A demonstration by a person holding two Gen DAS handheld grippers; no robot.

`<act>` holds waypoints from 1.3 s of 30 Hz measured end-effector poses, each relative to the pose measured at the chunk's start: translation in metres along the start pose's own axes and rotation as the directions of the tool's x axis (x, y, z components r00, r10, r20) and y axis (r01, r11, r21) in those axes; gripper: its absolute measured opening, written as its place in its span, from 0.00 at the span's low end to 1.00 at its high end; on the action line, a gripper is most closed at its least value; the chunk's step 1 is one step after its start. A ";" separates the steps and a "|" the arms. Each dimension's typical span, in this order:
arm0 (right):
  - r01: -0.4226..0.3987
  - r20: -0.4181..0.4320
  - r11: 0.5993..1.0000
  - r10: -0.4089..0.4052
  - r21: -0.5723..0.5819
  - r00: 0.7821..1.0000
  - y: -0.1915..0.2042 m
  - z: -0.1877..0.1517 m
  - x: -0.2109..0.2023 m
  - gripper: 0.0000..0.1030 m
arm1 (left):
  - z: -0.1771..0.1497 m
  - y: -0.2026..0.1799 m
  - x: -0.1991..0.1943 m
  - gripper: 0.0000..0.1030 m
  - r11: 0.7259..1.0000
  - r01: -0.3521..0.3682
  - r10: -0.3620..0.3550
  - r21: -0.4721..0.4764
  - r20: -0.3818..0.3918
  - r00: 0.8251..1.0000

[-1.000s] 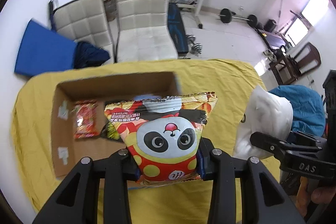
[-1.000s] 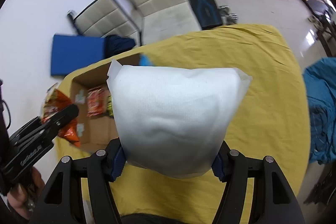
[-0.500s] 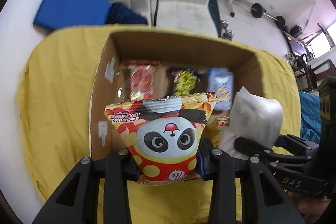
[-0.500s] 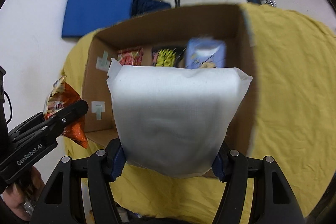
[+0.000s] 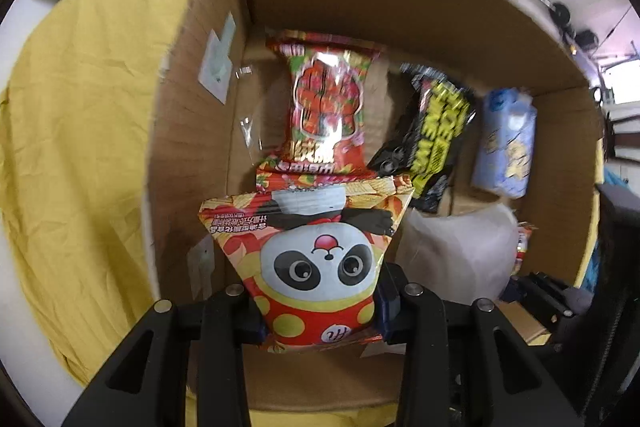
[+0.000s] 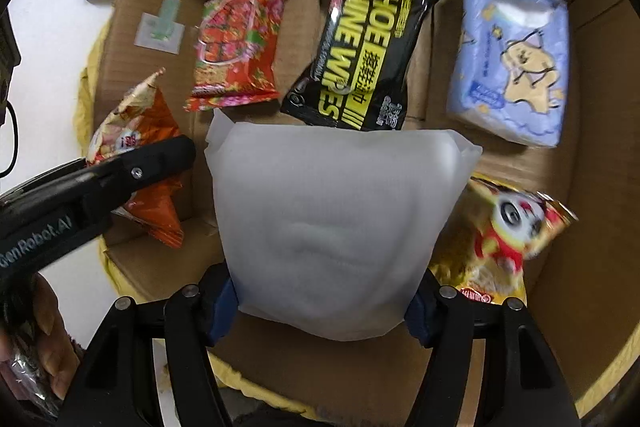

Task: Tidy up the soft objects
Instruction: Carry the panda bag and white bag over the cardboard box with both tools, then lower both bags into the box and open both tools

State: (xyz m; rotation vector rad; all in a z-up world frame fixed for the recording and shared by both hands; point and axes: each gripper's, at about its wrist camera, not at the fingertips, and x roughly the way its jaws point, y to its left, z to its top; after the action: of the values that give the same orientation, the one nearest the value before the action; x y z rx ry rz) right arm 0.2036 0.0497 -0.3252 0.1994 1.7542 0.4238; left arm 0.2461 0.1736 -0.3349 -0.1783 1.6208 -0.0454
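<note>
Over cardboard box [image 5: 400, 7]: left claw [image 5: 320, 311] grips panda bag [image 5: 316, 259]; right claw [image 6: 320, 303] grips white pouch [image 6: 332, 227].

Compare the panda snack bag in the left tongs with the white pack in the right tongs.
The panda snack bag is glossy and brightly printed; the white pack is plain and matte. The panda snack bag tapers toward the left tongs; the white pack looks wider and puffier in the right tongs. Both are clamped at the bottom edge, above the cardboard box.
</note>
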 end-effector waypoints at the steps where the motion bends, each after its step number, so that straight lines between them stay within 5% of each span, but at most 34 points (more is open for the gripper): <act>1: -0.004 -0.010 1.000 0.004 0.006 1.000 -0.001 0.002 0.003 0.68 | 0.001 0.000 0.006 0.34 1.000 -0.003 0.003 0.009 -0.023 1.000; 10: 0.035 -0.083 0.999 -0.035 0.004 0.996 -0.012 0.010 0.022 0.77 | 0.003 -0.008 0.047 0.35 0.998 -0.004 0.015 0.058 -0.198 0.980; 19: 0.031 -0.070 0.999 -0.031 -0.009 0.997 -0.023 0.011 0.013 0.78 | -0.017 -0.026 0.045 0.36 0.997 -0.024 0.037 0.067 -0.198 0.980; 34: 0.173 0.096 0.985 -0.170 -0.020 0.981 -0.036 -0.009 -0.055 0.78 | -0.057 -0.053 -0.023 0.47 0.996 -0.073 0.072 0.055 0.029 0.997; 39: 0.223 0.164 0.975 -0.219 -0.006 0.962 -0.035 -0.018 -0.080 0.79 | -0.057 -0.043 -0.049 0.75 0.996 -0.085 0.081 0.030 0.120 0.989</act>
State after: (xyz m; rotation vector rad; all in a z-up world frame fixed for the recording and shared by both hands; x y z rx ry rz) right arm 0.2073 -0.0142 -0.2635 0.0179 1.5889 0.2587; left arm 0.1951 0.1334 -0.2775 -0.0845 1.5062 0.0009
